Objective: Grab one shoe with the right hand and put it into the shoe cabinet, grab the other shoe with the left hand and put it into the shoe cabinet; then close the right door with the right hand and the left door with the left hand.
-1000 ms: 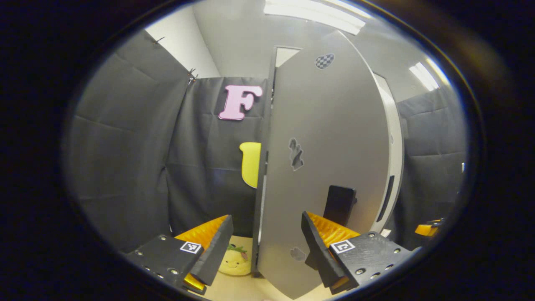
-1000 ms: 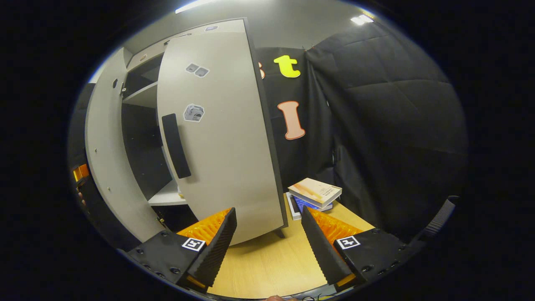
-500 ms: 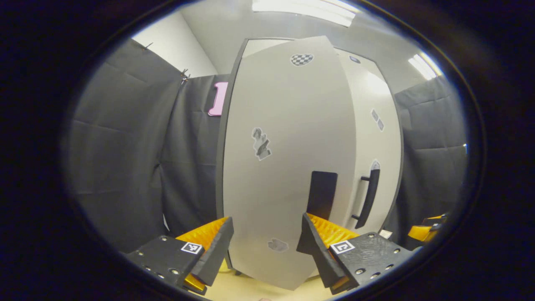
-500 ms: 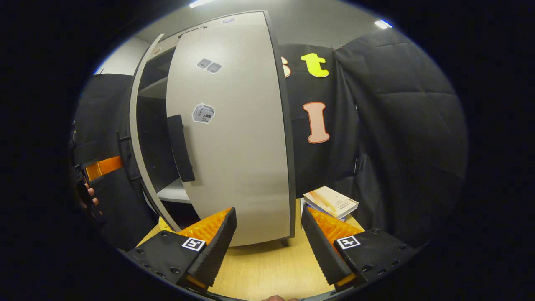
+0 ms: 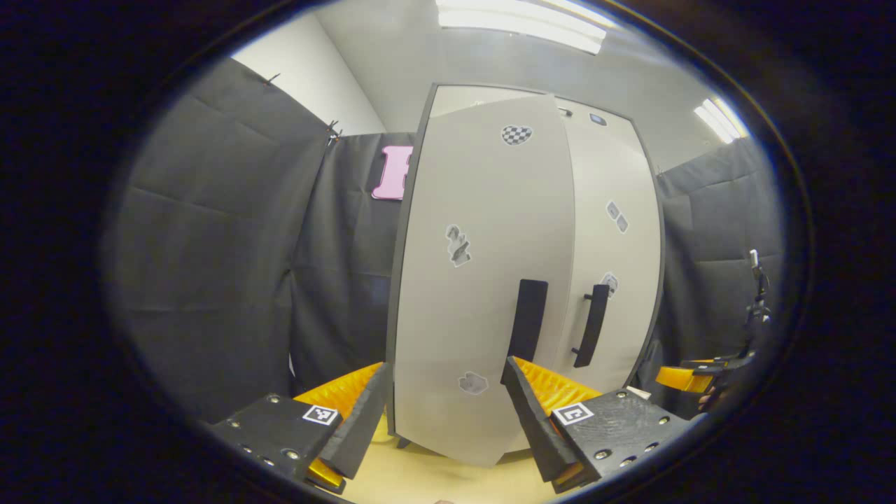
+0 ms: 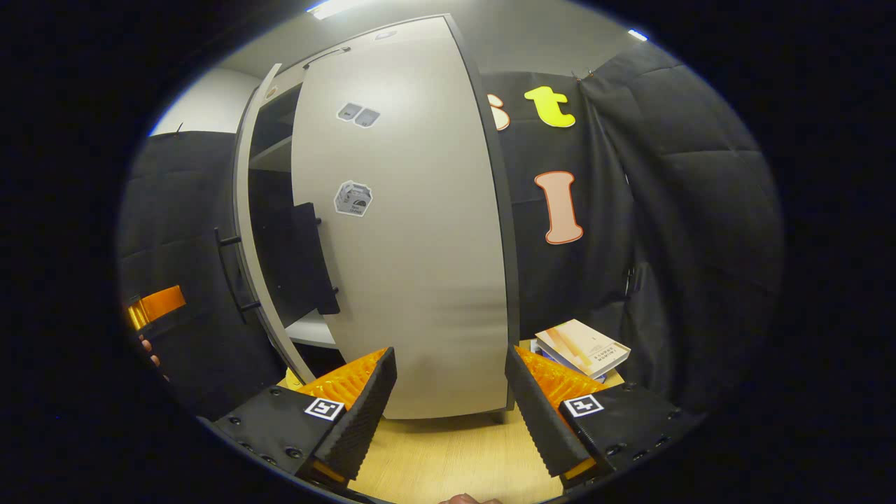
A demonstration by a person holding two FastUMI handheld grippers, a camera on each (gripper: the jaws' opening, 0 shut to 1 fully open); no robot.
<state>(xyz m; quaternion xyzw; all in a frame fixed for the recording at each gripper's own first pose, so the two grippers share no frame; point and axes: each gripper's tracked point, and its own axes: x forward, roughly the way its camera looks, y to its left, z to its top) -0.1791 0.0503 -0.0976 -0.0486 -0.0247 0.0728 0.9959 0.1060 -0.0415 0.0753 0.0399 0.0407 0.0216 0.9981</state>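
The grey shoe cabinet stands right in front of both grippers. In the left gripper view its left door [image 5: 476,280] hangs slightly ajar, its black handle [image 5: 528,318] just above my right fingertip. The right door [image 5: 619,259] lies flat against the cabinet, handle [image 5: 591,325] beside it. My left gripper [image 5: 444,367] is open and holds nothing, close to the left door's lower part. In the right gripper view the right door [image 6: 413,245] faces me. The left door [image 6: 252,231] shows edge-on with a dark gap and a shelf [image 6: 308,334] behind it. My right gripper [image 6: 450,353] is open and holds nothing.
The cabinet stands on a pale wooden tabletop [image 6: 448,455]. A small stack of books [image 6: 581,346] lies right of the cabinet by the cloth wall. The right gripper [image 5: 689,378] shows at the far right of the left gripper view, the left gripper [image 6: 154,304] at the far left of the right gripper view.
The left door has swung from wide open to nearly shut. The right door has swung in against the cabinet. Both grippers stay open.
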